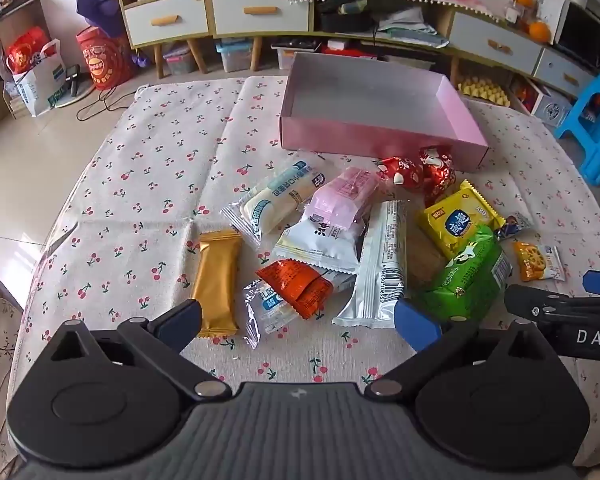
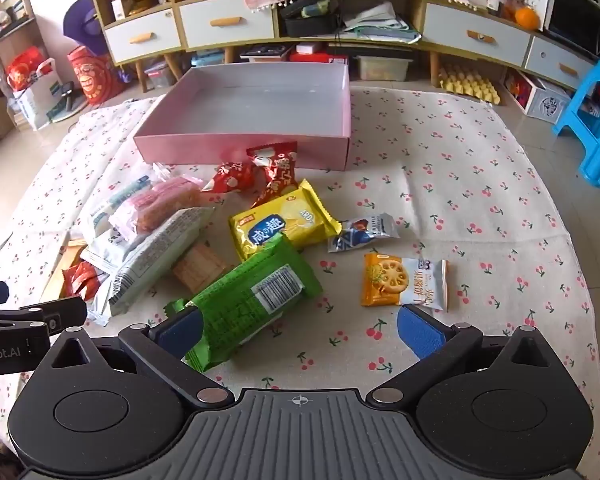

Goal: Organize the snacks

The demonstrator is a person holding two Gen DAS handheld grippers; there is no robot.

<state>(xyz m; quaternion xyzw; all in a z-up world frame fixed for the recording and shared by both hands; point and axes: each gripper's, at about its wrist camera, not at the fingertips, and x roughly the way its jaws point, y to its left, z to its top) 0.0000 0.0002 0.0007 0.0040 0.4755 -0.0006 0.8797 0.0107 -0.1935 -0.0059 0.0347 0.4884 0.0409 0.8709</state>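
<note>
Many small snack packets lie in a loose heap on the cherry-print tablecloth (image 2: 440, 168), and the pink box (image 2: 244, 148) behind them has nothing in it yet, so I judge the sorting is only at its start. Both tongs are released: the left gripper (image 1: 296, 316) hangs wide open over the near edge of the heap, above the orange-red sachet (image 1: 300, 286) and beside the gold bar (image 1: 217, 280), and the right gripper (image 2: 300, 328) is also wide open, with the green biscuit pack (image 2: 248, 300) lying against its left finger but not pressed by the pads. The yellow cracker pack (image 2: 280, 222) is partly under the green one, and the long silver wrapper (image 1: 376, 264) leans on other packets. From here, I think the risk is in the overlap: closing on the green pack may drag the yellow one with it, or the smooth foil can slip out of the pads. The two grippers are also near each other, so they could knock together. The two red candies (image 2: 260, 168) touch the box wall and may be pushed aside.
</note>
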